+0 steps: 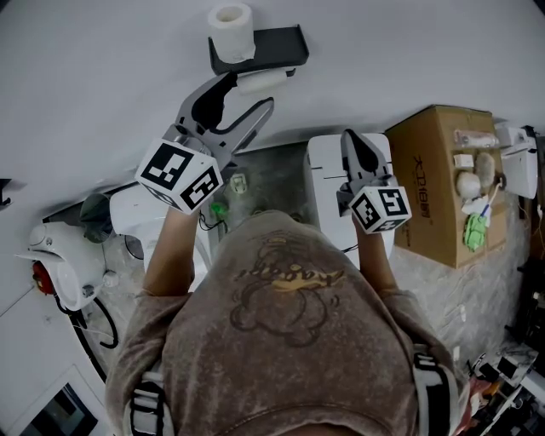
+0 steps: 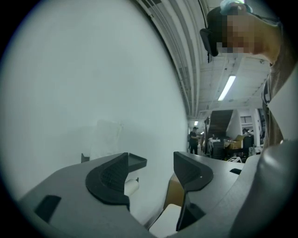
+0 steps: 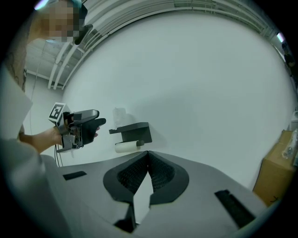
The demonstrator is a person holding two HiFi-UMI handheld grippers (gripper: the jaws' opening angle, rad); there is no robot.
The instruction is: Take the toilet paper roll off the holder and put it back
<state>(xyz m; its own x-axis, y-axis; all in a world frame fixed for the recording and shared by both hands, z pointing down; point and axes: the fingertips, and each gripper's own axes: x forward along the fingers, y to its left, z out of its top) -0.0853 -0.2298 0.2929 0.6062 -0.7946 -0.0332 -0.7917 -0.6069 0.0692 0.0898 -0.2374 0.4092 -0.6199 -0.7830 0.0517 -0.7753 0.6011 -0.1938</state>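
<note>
Spanning the background, the white wall carries the black holder. The left tool hovers near it, jaws spread and empty. The right tool is well apart, clenched on nothing. The toilet paper roll hangs under the holder's shelf, and a spare roll stands on top.

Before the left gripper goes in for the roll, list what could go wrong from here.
1. The spare roll stands at the end of the shelf, close to the left gripper, which could knock it off.
2. The hung roll sits tight under the shelf, so the open jaws may catch the shelf instead.
</note>
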